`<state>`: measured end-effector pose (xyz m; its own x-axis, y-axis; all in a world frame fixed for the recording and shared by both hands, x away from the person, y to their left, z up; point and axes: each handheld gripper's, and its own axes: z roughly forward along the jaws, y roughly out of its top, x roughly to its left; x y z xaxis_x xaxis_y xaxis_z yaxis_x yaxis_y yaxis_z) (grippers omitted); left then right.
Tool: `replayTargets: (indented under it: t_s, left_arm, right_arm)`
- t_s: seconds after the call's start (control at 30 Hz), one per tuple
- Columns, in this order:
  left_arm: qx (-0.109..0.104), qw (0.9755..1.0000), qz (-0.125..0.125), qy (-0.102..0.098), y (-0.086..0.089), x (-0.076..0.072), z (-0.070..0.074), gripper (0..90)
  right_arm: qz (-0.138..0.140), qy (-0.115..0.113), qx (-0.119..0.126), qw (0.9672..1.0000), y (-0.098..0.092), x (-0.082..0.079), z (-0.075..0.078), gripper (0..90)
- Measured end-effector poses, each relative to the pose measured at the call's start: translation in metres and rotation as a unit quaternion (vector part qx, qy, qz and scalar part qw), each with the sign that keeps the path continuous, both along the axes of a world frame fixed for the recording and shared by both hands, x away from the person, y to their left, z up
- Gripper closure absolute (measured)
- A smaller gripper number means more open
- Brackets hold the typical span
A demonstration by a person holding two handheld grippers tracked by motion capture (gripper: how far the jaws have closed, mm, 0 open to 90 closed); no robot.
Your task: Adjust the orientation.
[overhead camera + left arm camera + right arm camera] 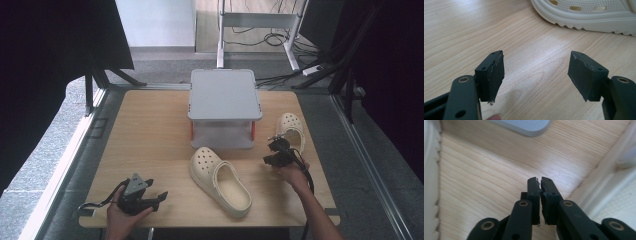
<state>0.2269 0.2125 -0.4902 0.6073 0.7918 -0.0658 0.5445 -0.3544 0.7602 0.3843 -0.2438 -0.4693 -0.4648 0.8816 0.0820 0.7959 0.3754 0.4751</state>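
Observation:
Two cream clogs lie on the wooden table [150, 130]. The bigger clog [220, 180] lies at the front centre, toe toward the back left. The other clog [291, 127] lies at the right, beside the grey stand. My left gripper [159, 197] rests near the front left edge, held by a hand. It is open [536, 62], nothing between its jaws, and the clog's ribbed sole [586, 15] lies ahead of it. My right gripper [275, 146] hovers between the two clogs. It is shut [539, 180] on nothing, with a clog edge [430, 170] at its left.
A grey box-like stand [225, 95] with a flat lid sits at the back centre of the table, and its corner [524, 125] lies ahead of my right gripper. A pale shape [619, 182] lies close on that gripper's right. Black frame posts flank the table.

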Motion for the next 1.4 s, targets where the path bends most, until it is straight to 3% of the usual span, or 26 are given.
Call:
replayTargets:
  t_s: [0.17,0.3,0.67,1.1,1.4]
  left_arm:
    - [0.001,1.0,-0.001,0.001,-0.001,0.0,0.0,29.6]
    - [0.001,1.0,-0.001,0.001,-0.001,0.0,0.0,29.6]
    - [0.002,1.0,0.0,0.003,-0.001,0.0,-0.001,29.6]
    - [0.0,1.0,0.0,0.004,-0.002,0.001,-0.002,29.6]
    - [0.001,1.0,0.001,0.004,-0.002,0.001,-0.001,29.6]
  right_arm:
    - [-0.012,0.001,-0.011,0.9999,-0.007,0.0,-0.003,90.0]
    - [-0.015,0.0,-0.006,0.9999,-0.01,-0.001,-0.003,90.0]
    - [-0.01,0.004,-0.012,0.9999,-0.017,-0.009,-0.002,90.0]
    - [-0.023,0.011,-0.007,0.9997,-0.066,-0.03,0.0,90.0]
    - [-0.024,0.02,-0.007,0.9995,-0.087,-0.033,0.001,90.0]
